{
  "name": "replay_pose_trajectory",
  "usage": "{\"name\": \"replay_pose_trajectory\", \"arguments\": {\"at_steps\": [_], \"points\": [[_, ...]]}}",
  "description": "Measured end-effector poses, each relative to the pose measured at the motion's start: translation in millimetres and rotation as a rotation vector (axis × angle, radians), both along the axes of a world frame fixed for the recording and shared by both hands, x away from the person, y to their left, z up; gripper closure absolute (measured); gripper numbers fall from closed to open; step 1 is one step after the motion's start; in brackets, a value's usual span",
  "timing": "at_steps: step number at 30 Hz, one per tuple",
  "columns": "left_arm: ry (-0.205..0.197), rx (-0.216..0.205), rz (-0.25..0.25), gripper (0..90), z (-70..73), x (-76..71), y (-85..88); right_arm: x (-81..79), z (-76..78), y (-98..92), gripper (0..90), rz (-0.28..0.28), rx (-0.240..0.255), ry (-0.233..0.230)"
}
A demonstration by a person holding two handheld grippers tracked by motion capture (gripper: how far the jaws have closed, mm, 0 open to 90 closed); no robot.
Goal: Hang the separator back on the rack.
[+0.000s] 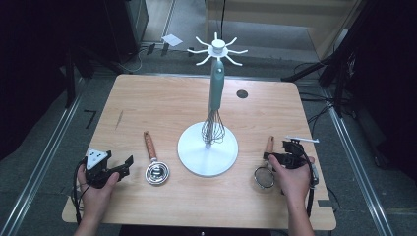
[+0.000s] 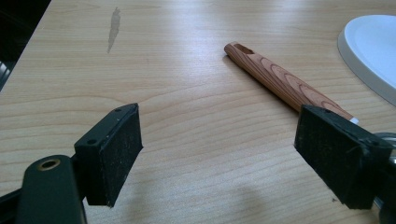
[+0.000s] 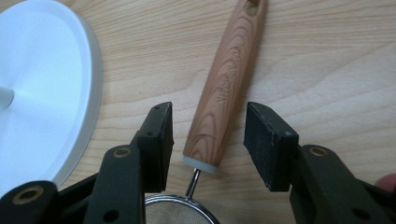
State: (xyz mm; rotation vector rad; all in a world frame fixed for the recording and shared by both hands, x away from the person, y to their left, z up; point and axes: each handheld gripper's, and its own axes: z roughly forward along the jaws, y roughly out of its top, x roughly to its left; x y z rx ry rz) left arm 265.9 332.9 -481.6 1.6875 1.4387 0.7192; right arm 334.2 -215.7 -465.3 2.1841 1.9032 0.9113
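Two grippers sit low over a pale wood table (image 1: 162, 98) with fine grain lines. The landmark is the stand (image 1: 208, 147): a round, flat, smooth white base with a thin pole and white hooks on top. A whisk (image 1: 214, 105) with a blue-green handle and thin wire loops hangs against the pole.

The sieve (image 1: 264, 173) lies right of the stand. It has a small round mesh bowl with a shiny rim, a thin metal neck, and a long brown wood handle (image 3: 229, 79) with curvy grain and a hole at the far end. The right gripper (image 3: 208, 140) has its black jaws on each side of that handle near the neck. The rough black pads are not touching it, and there is a gap on both sides.

Left of the stand lies a scoop (image 1: 156, 167) with a shiny metal bowl and a striped wood handle. The left gripper (image 2: 219, 154), further left, is wide open and holds nothing.
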Motion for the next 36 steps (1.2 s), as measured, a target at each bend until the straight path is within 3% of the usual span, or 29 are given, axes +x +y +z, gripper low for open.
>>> {"name": "replay_pose_trajectory", "arguments": {"at_steps": [9, 12, 21, 30, 36], "points": [[0.001, -0.001, 0.002, 15.4, 0.0, 0.1, 0.9, 7.9, -1.5, 2.1, 57.0, -0.026, 0.003, 0.069], [0.005, -0.011, 0.009, 15.5, 0.1, 0.4, 2.1, 10.1, -2.3, 3.5, 57.4, -0.021, 0.022, 0.088], [0.006, -0.010, 0.009, 15.5, 0.2, 0.5, 2.2, 15.1, -8.9, 7.9, 59.2, -0.014, 0.009, 0.141], [0.005, -0.011, 0.010, 15.5, 0.1, 0.5, 2.0, 16.7, -7.4, 10.3, 63.1, -0.017, -0.045, 0.155], [0.008, -0.010, 0.009, 15.5, 0.0, 0.5, 2.2, 18.8, -4.9, 13.9, 63.8, 0.032, -0.093, 0.188]]}}
